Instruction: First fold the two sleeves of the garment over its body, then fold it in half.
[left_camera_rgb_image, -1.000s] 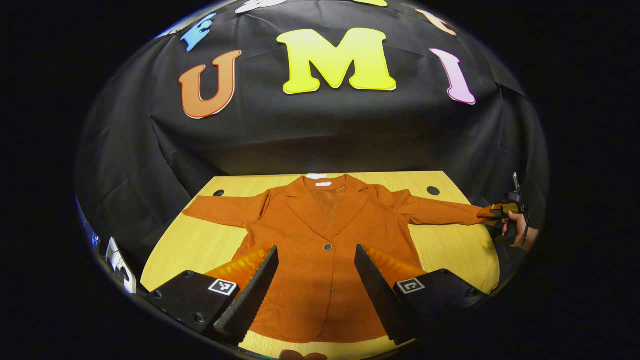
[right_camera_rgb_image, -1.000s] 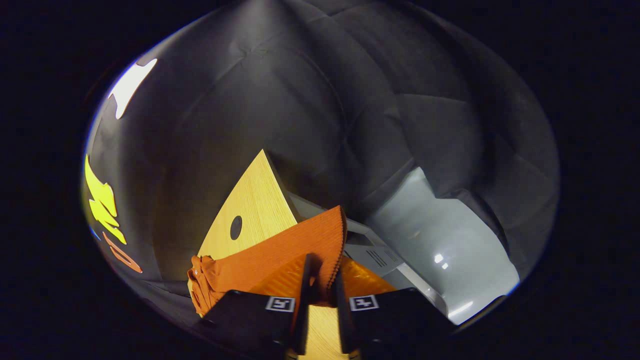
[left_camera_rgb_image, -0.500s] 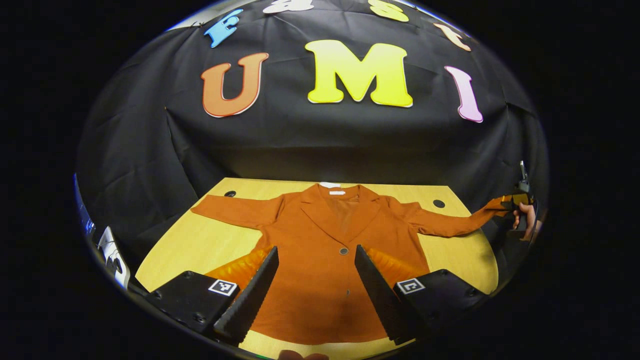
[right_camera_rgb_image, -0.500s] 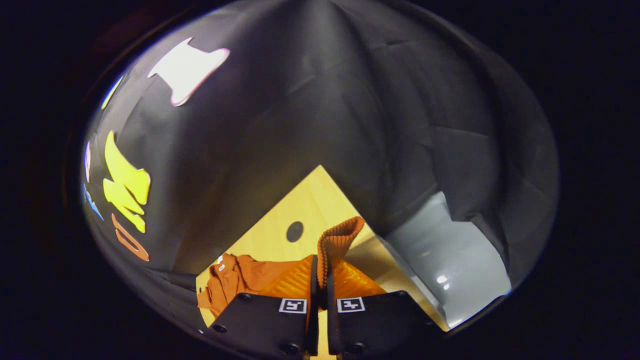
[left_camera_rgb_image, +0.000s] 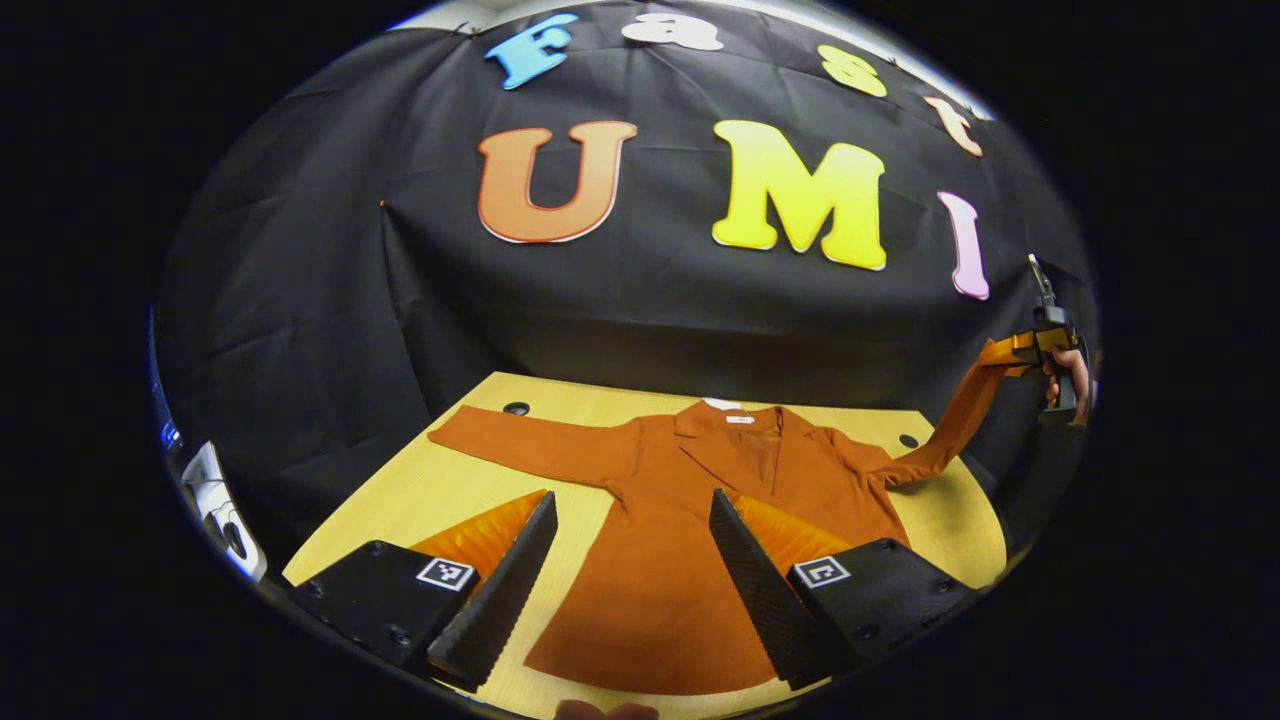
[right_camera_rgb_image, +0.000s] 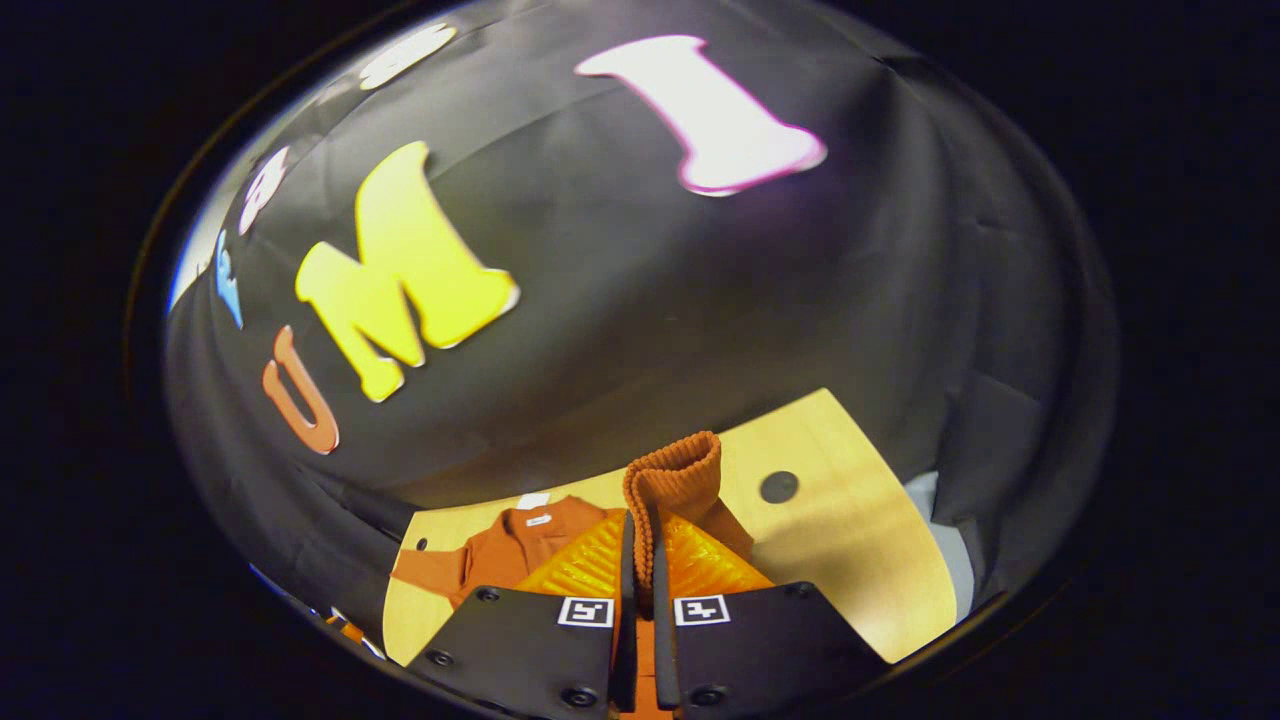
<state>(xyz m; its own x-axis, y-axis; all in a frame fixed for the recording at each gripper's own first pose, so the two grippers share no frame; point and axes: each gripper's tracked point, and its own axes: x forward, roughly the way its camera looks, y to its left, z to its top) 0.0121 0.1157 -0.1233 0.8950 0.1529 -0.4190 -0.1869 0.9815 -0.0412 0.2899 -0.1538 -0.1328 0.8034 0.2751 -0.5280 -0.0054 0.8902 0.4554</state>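
Note:
A rust-orange jacket (left_camera_rgb_image: 690, 520) lies face up on the wooden table (left_camera_rgb_image: 420, 490), collar toward the wall. Its left sleeve (left_camera_rgb_image: 530, 445) lies flat and stretched out. The right sleeve (left_camera_rgb_image: 950, 425) rises off the table to the far right, where my right gripper (left_camera_rgb_image: 1030, 350), held by a hand (left_camera_rgb_image: 1065, 375), is shut on its cuff. In the right gripper view the ribbed cuff (right_camera_rgb_image: 675, 475) sticks up from between the shut fingers of that gripper (right_camera_rgb_image: 640, 530), with the jacket's collar (right_camera_rgb_image: 530, 525) below and left. My left gripper (left_camera_rgb_image: 632, 510) hangs open above the jacket's lower half, touching nothing.
Round dark cable holes sit in the table's back corners (left_camera_rgb_image: 516, 408) (left_camera_rgb_image: 908, 440) (right_camera_rgb_image: 778, 487). The table's near edge (left_camera_rgb_image: 520, 690) runs under my left gripper. Black cloth walls stand close behind the table.
My right gripper has lifted the right sleeve's cuff well above the table and turned toward the jacket. My left gripper has drifted left, staying open.

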